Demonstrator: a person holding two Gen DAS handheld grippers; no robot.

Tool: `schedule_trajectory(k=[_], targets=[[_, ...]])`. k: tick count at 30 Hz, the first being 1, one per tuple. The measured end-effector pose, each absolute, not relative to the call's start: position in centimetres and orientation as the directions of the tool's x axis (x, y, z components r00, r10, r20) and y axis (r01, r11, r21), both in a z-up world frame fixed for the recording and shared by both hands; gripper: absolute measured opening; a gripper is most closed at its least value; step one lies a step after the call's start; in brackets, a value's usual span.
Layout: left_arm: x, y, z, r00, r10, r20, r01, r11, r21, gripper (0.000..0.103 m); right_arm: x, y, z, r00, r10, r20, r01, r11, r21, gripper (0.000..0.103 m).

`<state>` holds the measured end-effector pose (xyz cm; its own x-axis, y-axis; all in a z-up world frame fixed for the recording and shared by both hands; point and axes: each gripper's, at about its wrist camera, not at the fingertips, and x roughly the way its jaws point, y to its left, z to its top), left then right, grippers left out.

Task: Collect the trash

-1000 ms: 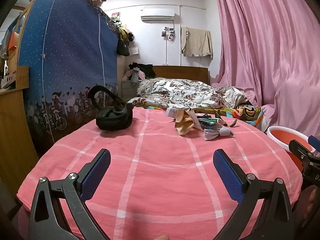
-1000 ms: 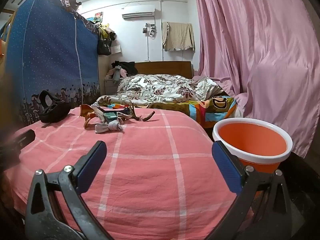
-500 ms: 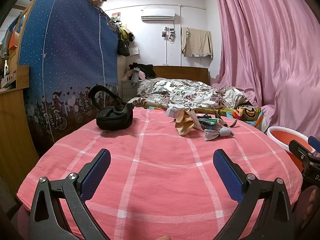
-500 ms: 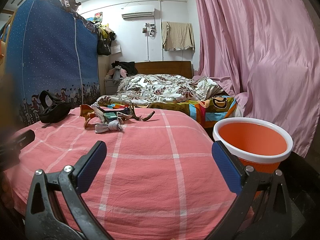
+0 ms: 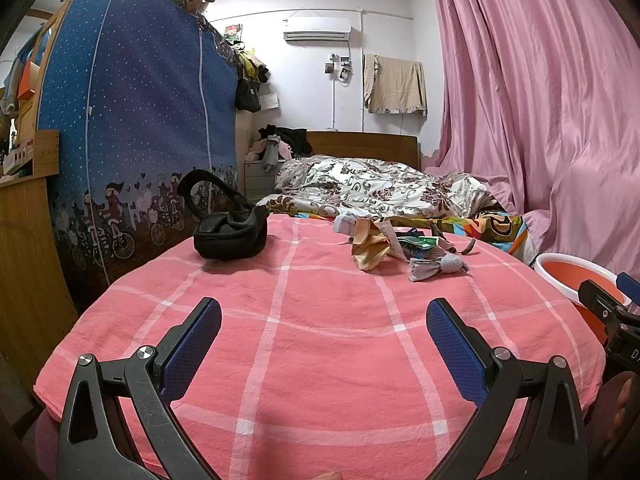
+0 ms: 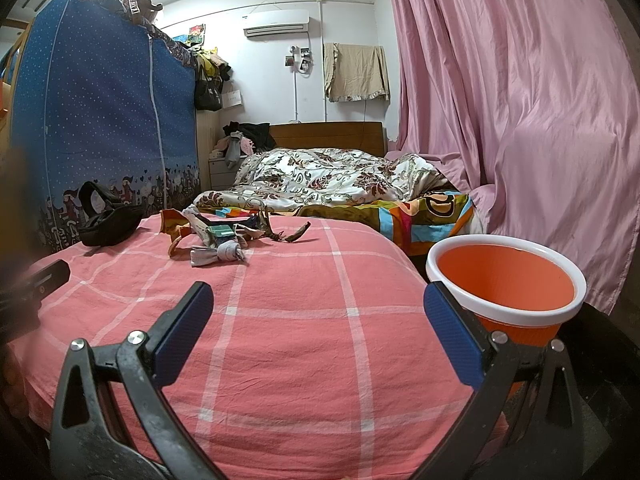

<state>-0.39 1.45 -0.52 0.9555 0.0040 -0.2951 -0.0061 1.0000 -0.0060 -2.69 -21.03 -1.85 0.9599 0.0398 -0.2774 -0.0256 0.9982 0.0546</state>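
Collection not begun — left gripper [image 5: 323,334] and right gripper [image 6: 318,318] both gape, empty. Next: reach the wrappers [image 6: 218,240], then the bucket [image 6: 505,280].

I see a small heap of crumpled wrappers and paper scraps [image 5: 400,246] [image 6: 216,240] lying on the far part of the pink checked table. The orange plastic bucket with a white rim [image 6: 506,276] [image 5: 568,270] stands upright beside the table.
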Motion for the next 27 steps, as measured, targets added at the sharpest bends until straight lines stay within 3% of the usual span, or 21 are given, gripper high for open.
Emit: schedule_trajectory(k=[27], targets=[[-0.47,1.6,-0.42,0.955,0.005,-0.295,-0.007,1.0,-0.006,0.1,-2.67,-20.97,-1.89,0.959,0.041,-0.279,-0.027,0.998,0.056,0.103]])
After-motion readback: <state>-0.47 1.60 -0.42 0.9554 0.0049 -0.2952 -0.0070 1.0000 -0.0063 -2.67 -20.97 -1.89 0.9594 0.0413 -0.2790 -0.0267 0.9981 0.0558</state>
